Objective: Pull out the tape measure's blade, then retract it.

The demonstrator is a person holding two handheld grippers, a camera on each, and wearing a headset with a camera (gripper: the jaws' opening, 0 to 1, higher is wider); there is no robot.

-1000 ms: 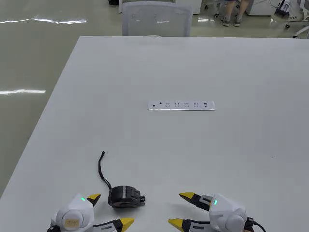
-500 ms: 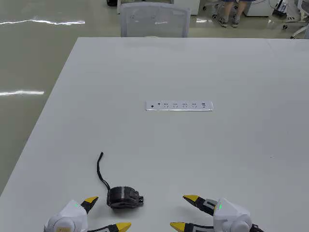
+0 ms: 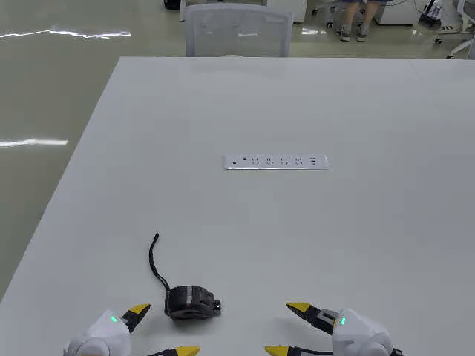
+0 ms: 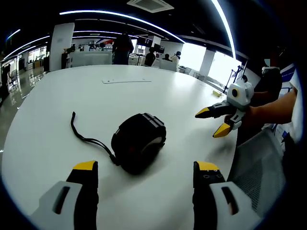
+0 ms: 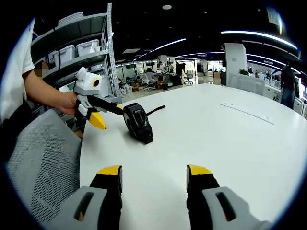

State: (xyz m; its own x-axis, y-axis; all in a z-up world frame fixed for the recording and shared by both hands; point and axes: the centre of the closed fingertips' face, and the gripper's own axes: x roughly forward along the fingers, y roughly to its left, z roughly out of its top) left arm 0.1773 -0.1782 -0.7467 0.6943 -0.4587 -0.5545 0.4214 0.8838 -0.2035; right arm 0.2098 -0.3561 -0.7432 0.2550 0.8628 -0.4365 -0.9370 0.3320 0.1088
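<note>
Tape measure (image 3: 191, 302): a black case was seen lying on the white desk (image 3: 297, 96) close to its near edge, towards the near-left corner, with its black wrist strap (image 3: 156, 259) trailed away towards the left edge.
Left gripper (image 3: 165, 328): it was held with its jaws spread wide and nothing clasped; in the left gripper view (image 4: 146, 166) the case (image 4: 139, 142) was seen just ahead of the two yellow tips, roughly centred on the gap between them.
Right gripper (image 3: 286, 328): it was likewise held agape and empty, near the same edge and apart from the case, on the side opposite the left gripper; from its own view (image 5: 154, 169) the case (image 5: 138, 122) was seen well ahead and to the left.
Case mouth: it was turned towards the right gripper; the blade's end hook was too small to be made out.
Cut off: both gripper bodies were cropped by the bottom of the head view.
Hidden: in the right gripper view one finger of the left gripper (image 5: 109, 117) was partly covered by the case, and contact could not be judged.
Elsewhere: a white power strip (image 3: 275, 162) was laid flat mid-desk, and a grey chair (image 3: 237, 30) was set at the far edge.
</note>
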